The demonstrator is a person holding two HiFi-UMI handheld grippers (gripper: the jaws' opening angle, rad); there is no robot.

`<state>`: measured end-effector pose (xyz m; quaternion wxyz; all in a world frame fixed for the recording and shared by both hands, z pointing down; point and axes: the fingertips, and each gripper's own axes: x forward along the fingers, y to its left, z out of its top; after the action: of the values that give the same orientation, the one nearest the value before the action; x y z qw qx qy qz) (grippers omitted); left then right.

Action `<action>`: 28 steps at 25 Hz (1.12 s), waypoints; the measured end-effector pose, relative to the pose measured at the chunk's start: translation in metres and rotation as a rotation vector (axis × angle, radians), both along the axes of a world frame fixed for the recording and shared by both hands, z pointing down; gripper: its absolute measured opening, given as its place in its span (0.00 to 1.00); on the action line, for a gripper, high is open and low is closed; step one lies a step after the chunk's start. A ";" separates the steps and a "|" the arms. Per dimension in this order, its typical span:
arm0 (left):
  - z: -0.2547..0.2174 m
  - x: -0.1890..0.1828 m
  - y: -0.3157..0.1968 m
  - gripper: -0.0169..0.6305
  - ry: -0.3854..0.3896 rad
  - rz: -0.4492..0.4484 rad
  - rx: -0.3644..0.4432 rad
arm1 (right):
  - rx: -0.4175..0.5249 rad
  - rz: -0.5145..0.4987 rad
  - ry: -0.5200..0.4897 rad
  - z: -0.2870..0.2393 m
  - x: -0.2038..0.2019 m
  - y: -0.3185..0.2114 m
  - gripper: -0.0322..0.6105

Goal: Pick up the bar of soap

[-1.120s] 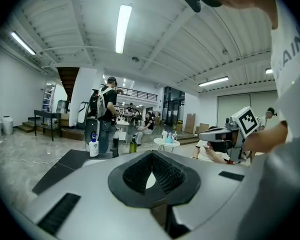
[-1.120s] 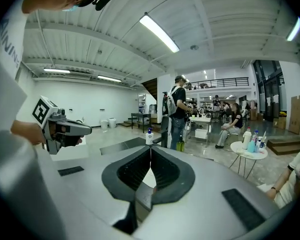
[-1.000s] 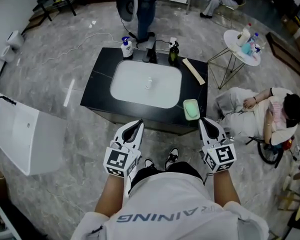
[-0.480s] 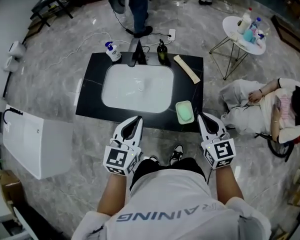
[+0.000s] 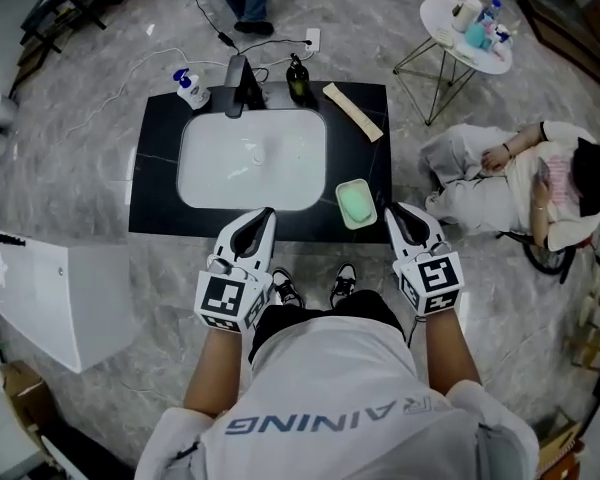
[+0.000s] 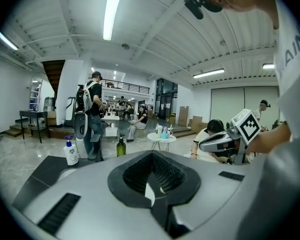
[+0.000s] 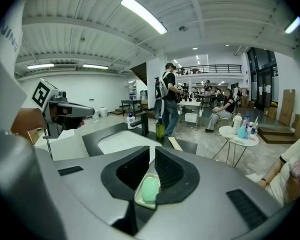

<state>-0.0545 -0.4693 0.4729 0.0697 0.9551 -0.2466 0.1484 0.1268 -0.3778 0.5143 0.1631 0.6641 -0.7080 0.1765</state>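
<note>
- While the green bar of soap [image 5: 357, 205] lies in its pale soap dish [image 5: 342, 188] at the near right corner of the black counter [image 5: 155, 183], neither claw touches it.
- Right gripper [image 5: 393, 211]: jaws clenched together and empty, tip just right of the dish at the counter's near edge. In the right gripper view the soap shows just beyond the jaw tips.
- Left gripper [image 5: 267, 214]: jaws clenched too, nothing between them, at the near edge of the counter by the white sink basin [image 5: 250, 158].
- Far edge, left to right: pump bottle [image 5: 190, 90], black faucet [image 5: 242, 80], dark green bottle [image 5: 298, 78], tan wooden strip [image 5: 352, 111].
- A seated person [image 5: 520, 183] is right of the counter.
</note>
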 end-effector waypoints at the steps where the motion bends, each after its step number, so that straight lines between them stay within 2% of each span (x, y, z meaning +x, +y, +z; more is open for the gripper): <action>1: 0.001 -0.003 -0.004 0.03 -0.002 0.006 -0.002 | -0.028 0.001 0.014 0.006 -0.003 -0.002 0.09; 4: 0.009 -0.010 -0.014 0.03 -0.007 0.009 -0.025 | -0.129 -0.016 0.058 0.029 -0.009 -0.010 0.25; 9: 0.026 -0.022 -0.023 0.03 -0.019 -0.014 -0.066 | -0.287 -0.055 0.112 0.077 -0.015 -0.024 0.33; 14: 0.040 -0.036 -0.032 0.03 -0.066 -0.047 -0.070 | -0.419 -0.087 0.122 0.127 -0.018 -0.034 0.39; 21: 0.057 -0.045 -0.040 0.03 -0.089 -0.092 -0.114 | -0.575 -0.129 0.159 0.185 -0.018 -0.034 0.43; 28: 0.073 -0.042 -0.042 0.03 -0.105 -0.098 -0.151 | -0.648 -0.159 0.188 0.217 -0.018 -0.035 0.45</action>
<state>-0.0963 -0.5113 0.5456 0.1356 0.9249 -0.2843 0.2131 0.1085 -0.4126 0.7313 0.4434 0.5339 -0.6465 0.3168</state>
